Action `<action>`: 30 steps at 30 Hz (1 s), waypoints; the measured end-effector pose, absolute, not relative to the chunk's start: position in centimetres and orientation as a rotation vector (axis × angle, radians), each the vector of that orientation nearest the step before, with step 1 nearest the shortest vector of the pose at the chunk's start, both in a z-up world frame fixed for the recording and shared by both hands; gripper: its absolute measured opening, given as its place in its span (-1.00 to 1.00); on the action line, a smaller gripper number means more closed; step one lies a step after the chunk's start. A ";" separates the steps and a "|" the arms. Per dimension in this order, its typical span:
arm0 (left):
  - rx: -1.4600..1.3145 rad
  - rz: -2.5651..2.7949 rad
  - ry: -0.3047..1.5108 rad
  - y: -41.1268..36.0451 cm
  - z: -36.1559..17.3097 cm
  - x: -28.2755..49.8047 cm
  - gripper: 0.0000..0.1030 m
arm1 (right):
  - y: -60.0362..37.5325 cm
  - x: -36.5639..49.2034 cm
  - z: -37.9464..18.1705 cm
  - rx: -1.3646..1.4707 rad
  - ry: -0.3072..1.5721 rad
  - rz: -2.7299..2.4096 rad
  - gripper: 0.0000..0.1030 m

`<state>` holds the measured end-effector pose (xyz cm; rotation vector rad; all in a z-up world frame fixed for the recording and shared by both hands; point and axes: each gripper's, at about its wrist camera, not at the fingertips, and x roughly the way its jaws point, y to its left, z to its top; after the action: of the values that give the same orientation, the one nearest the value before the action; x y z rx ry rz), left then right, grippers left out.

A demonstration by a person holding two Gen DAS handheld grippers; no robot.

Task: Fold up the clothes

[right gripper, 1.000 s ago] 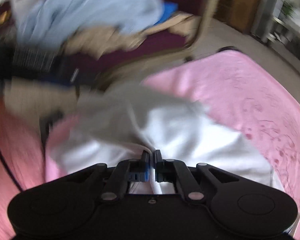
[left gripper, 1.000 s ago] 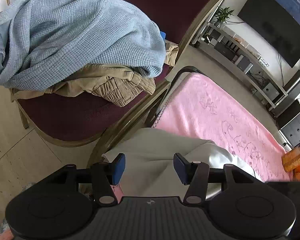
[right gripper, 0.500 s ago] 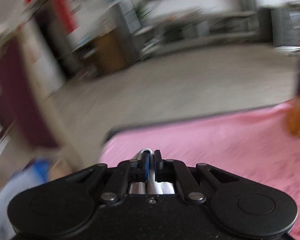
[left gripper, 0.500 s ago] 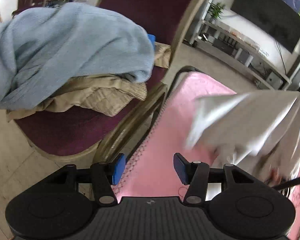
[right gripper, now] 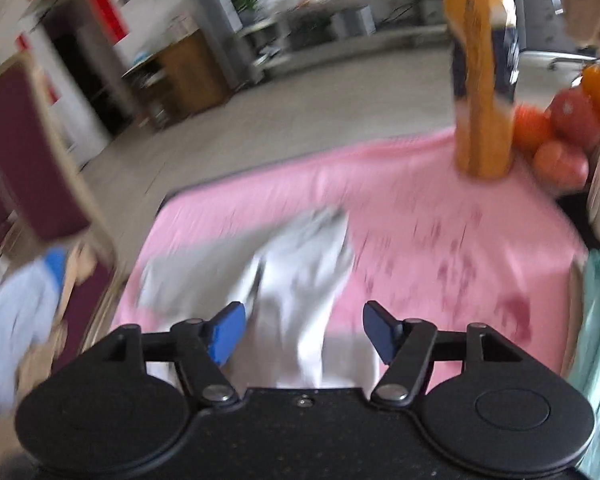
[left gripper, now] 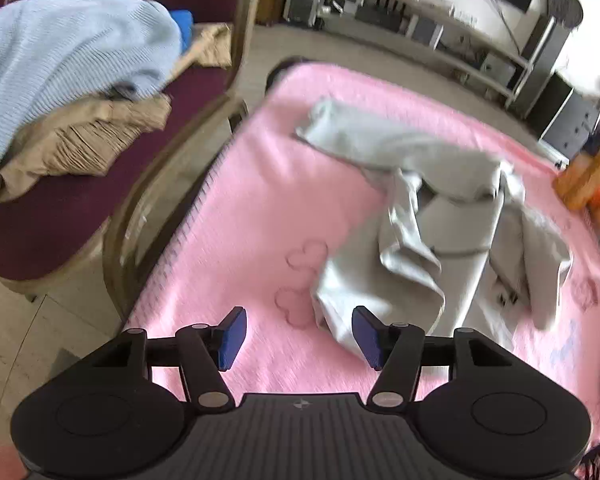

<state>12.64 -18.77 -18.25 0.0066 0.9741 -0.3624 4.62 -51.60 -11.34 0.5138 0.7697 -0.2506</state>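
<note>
The grey garment (left gripper: 432, 216) lies crumpled on the pink-covered counter (left gripper: 260, 200), its long axis running from far left to near right. The left tool (left gripper: 298, 334) is released and empty, with the garment's near hem just right of its gap. The right tool (right gripper: 304, 330) has just been opening; cloth lies below, unpinched. Both look about equally near.

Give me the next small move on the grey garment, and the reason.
Probably bring the left gripper down on the near edge of the grey garment and pull it flat. It lies crumpled on the pink blanket; the right gripper has just been opening, its jaws empty.
</note>
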 end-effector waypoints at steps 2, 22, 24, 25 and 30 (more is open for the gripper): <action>0.037 -0.368 0.989 -19.8 -18.9 12.4 0.12 | -50.9 3.7 -12.9 0.515 0.775 -0.207 0.29; 0.457 -0.347 0.747 -28.0 -22.4 12.5 -0.97 | -42.8 6.6 -21.0 -0.055 0.844 -0.147 -0.52; 0.452 -0.337 0.725 -27.9 -22.0 12.3 -0.97 | -44.6 5.9 -20.0 0.091 0.815 -0.178 -0.92; 0.442 -0.334 0.715 -27.7 -21.6 12.2 -0.97 | -45.5 5.3 -19.2 0.166 0.787 -0.197 -0.93; 0.201 -0.369 0.671 -23.6 -15.0 11.6 -0.97 | -49.1 0.4 -14.5 0.617 0.652 -0.122 -0.93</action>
<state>11.61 -23.62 -15.03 0.2012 0.6706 -0.3689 0.45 -49.05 -14.48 0.6172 0.6515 -0.1222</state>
